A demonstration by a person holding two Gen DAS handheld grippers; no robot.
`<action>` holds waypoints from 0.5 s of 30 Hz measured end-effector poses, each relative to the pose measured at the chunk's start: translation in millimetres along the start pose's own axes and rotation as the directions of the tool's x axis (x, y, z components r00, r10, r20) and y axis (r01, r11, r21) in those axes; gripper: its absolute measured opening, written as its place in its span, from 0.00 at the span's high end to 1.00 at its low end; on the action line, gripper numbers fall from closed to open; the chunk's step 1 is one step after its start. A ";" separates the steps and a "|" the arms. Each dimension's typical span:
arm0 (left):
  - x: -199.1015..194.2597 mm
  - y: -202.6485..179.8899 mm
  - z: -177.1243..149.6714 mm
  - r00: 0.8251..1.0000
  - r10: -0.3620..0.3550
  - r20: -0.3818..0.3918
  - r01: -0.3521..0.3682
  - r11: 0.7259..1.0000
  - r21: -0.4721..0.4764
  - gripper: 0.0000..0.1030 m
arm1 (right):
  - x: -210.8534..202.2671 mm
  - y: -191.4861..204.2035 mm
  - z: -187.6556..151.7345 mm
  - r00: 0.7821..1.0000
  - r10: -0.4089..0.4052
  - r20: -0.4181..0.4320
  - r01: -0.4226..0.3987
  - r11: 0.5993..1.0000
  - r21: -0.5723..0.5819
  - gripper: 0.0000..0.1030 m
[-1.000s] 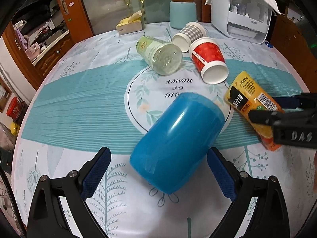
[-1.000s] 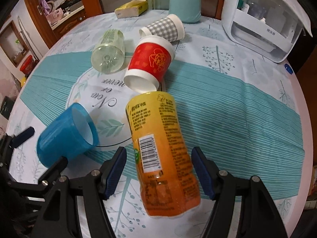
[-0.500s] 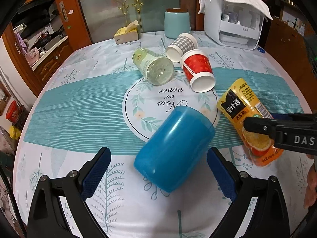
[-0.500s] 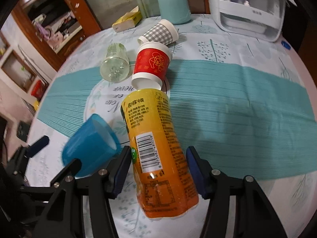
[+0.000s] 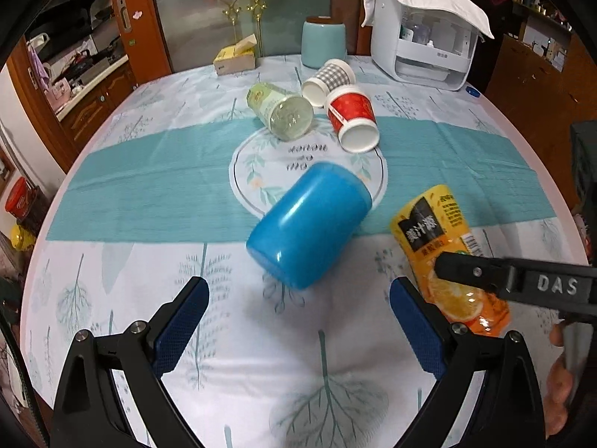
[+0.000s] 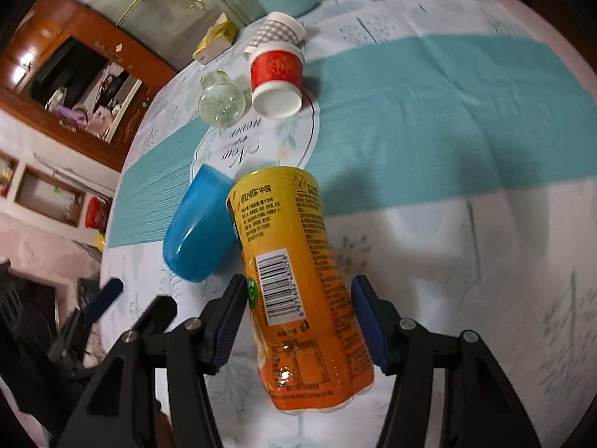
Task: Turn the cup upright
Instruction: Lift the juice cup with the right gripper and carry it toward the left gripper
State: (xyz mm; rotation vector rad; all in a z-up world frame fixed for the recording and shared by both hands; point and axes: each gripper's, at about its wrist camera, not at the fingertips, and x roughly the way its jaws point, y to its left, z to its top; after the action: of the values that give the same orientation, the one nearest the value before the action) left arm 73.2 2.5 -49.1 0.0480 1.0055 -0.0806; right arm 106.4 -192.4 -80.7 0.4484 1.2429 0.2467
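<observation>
A blue cup [image 5: 309, 224] lies on its side on the table, base toward me; it also shows in the right wrist view [image 6: 197, 224]. My left gripper [image 5: 298, 321] is open and empty, pulled back just short of the cup. My right gripper [image 6: 298, 321] is shut on an orange juice bottle [image 6: 298, 283], tilted and raised off the cloth; the bottle also shows in the left wrist view [image 5: 447, 257]. A red paper cup [image 5: 352, 121], a grey checked cup [image 5: 328, 82] and a clear glass jar [image 5: 283, 112] lie on their sides farther back.
A round table with a teal and white cloth [image 5: 149, 194]. At the back stand a teal canister [image 5: 322, 43], a white appliance [image 5: 425, 41] and a tissue box [image 5: 237, 58]. Wooden cabinets [image 5: 93, 74] are on the left.
My right gripper closed on the orange bottle and lifted and tilted it. My left gripper drew back from the blue cup, which now lies beyond its fingers.
</observation>
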 end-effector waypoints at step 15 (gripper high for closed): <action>22.4 17.0 -27.2 0.993 -0.062 -0.105 0.063 0.998 0.004 0.36 | 18.0 6.2 -26.5 0.998 0.048 -0.047 -0.043 0.994 0.104 0.43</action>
State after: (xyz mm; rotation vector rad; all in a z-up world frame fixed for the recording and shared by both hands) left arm 63.9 20.5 -82.5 0.0272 1.1121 -0.1401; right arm 87.3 -174.2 -99.8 0.5631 1.2987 0.2344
